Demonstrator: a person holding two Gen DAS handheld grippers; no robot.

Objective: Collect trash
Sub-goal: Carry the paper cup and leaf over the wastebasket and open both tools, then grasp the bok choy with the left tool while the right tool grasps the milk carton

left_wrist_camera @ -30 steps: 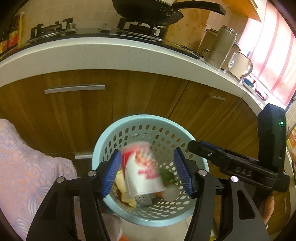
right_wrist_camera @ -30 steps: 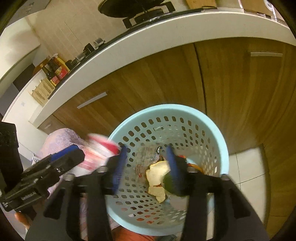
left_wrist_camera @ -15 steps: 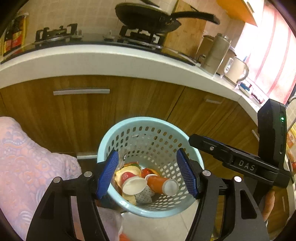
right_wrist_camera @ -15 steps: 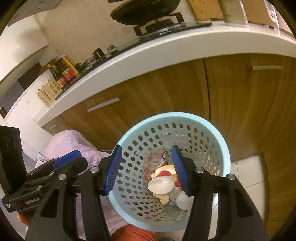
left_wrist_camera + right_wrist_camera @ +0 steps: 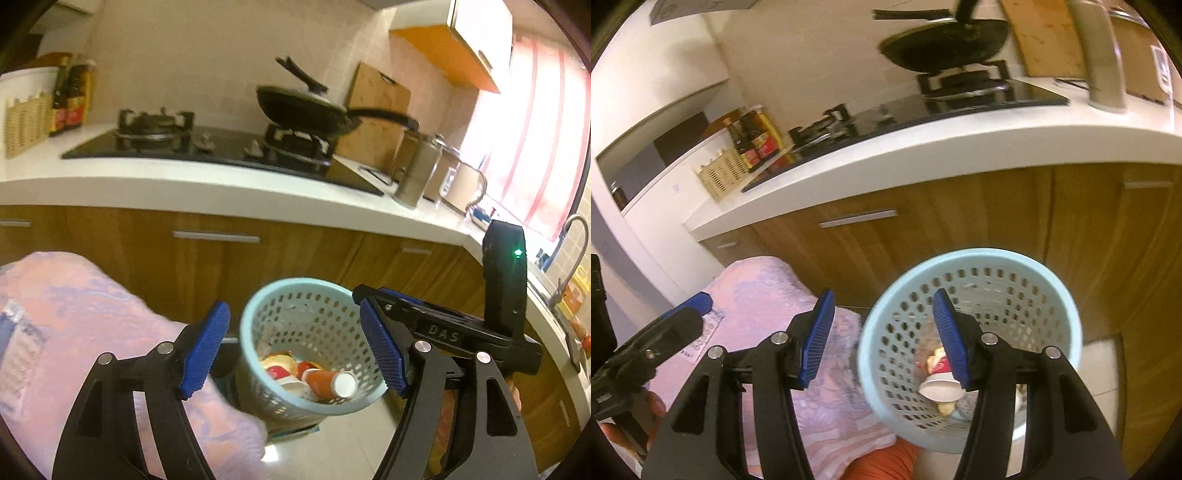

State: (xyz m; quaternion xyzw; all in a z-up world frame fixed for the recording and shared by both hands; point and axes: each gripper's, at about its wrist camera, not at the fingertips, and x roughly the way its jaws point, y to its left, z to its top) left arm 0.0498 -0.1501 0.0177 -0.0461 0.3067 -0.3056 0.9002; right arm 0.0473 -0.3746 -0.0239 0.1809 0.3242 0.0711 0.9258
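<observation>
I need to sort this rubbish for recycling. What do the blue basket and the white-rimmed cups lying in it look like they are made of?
The basket looks like moulded plastic, pale blue and matt: its wall is pierced with even rows of holes under a smooth, thick rim. The cups look like printed paper, with red and orange outsides and plain white insides, though a thin plastic lining or plastic cup cannot be ruled out.
</observation>
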